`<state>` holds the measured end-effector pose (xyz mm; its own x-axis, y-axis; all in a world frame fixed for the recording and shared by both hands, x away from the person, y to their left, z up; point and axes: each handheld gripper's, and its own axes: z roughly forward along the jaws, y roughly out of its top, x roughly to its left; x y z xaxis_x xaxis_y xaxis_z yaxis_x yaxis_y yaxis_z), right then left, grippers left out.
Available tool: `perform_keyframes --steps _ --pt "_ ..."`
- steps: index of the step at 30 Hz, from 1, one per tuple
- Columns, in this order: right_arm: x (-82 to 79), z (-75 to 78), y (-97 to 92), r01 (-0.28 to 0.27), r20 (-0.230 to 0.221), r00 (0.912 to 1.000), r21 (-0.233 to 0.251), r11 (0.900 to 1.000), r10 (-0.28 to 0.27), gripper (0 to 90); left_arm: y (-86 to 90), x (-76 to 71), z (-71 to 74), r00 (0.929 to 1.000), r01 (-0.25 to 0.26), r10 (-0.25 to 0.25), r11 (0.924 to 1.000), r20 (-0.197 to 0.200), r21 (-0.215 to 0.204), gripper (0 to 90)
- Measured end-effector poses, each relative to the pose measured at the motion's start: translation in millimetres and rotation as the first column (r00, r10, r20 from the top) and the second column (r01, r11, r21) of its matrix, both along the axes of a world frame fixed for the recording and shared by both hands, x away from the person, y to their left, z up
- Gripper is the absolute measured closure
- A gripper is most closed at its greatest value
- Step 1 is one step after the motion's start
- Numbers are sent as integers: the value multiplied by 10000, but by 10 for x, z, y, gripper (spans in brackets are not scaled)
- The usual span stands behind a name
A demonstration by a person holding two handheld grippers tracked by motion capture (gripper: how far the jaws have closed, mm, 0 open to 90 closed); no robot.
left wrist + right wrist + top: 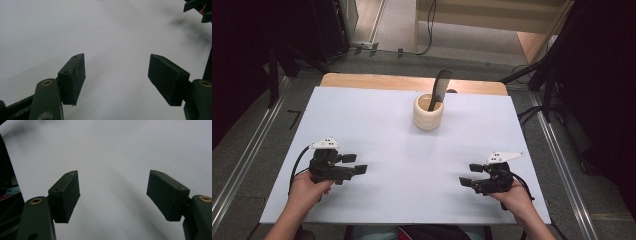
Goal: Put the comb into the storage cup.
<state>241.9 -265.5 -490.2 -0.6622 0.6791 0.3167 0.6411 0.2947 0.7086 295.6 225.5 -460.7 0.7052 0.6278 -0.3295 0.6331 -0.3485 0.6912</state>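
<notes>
Nothing is in hand yet. The left gripper rests near the table's front edge, jaws wide and empty; the right gripper mirrors it. A comb stands in the cream cup at the far middle, so one arm likely must reach forward. The white tabletop sits on grey floor between rails.

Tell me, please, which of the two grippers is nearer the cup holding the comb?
The left gripper: it sits slightly farther up the table, closer to the cup, than the right gripper.
</notes>
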Motion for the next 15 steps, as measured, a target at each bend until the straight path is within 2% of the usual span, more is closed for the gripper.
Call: perform_keyframes --steps 15 --pt "0 -1 8 -36 -4 10000 -20 10000 36 245 1 4 -3 10000 -17 17 10000 -77 -71 312"
